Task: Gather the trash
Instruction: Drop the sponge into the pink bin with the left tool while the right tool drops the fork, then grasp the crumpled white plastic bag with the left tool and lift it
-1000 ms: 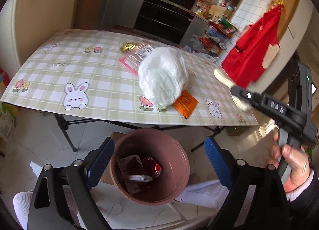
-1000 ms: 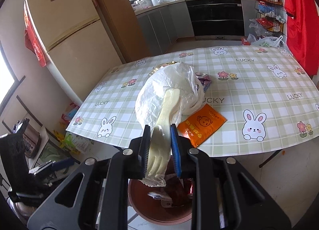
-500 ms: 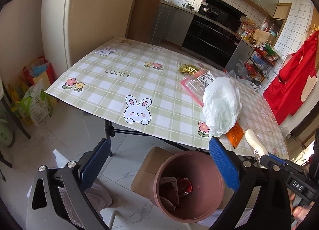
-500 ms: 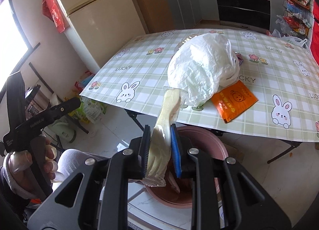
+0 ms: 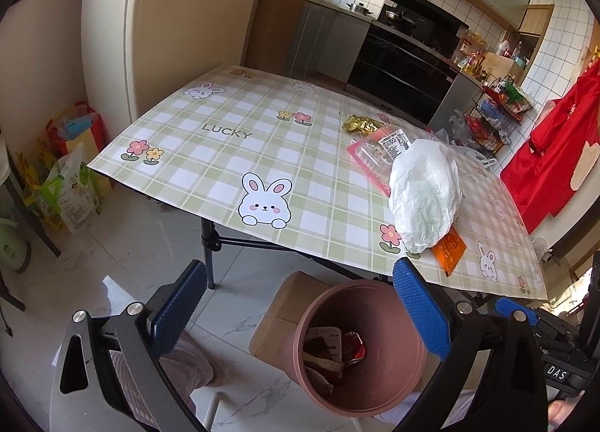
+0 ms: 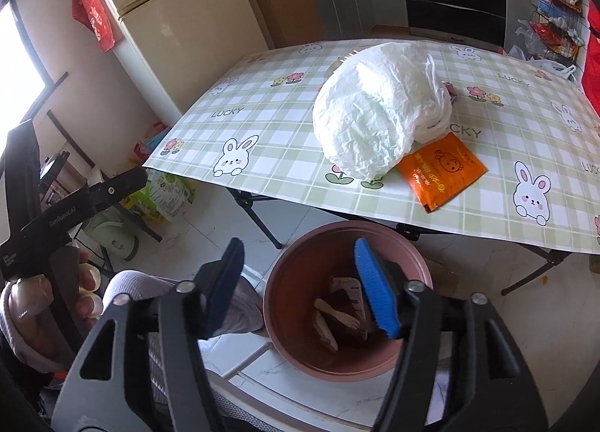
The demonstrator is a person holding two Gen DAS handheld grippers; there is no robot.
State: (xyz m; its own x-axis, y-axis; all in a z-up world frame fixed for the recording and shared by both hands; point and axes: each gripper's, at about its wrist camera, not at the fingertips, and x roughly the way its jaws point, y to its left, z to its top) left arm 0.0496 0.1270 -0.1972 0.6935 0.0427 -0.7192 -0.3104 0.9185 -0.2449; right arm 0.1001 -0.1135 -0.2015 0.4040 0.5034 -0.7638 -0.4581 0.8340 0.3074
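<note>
A brown round bin (image 6: pixel 285 323) stands on the floor in front of the table; it also shows in the left wrist view (image 5: pixel 378 387). It holds wrappers and a pale plastic fork (image 6: pixel 337 314). My right gripper (image 6: pixel 300 282) is open and empty above the bin. My left gripper (image 5: pixel 300 308) is open and empty, left of the bin. On the table lie a crumpled white plastic bag (image 6: pixel 378 113) (image 5: pixel 425 194), an orange sachet (image 6: pixel 440 171) (image 5: pixel 448 250), a pink clear packet (image 5: pixel 375 156) and a gold wrapper (image 5: pixel 358 123).
The table (image 5: pixel 232 154) has a green checked cloth with rabbits. A cardboard box (image 5: pixel 288 304) sits under it by the bin. A fridge (image 5: pixel 180 19) stands at the left, bags (image 5: pixel 71 184) on the floor, kitchen counters behind.
My right gripper has opened and dropped the pale fork into the bin. My left gripper has swung left, away from the bin.
</note>
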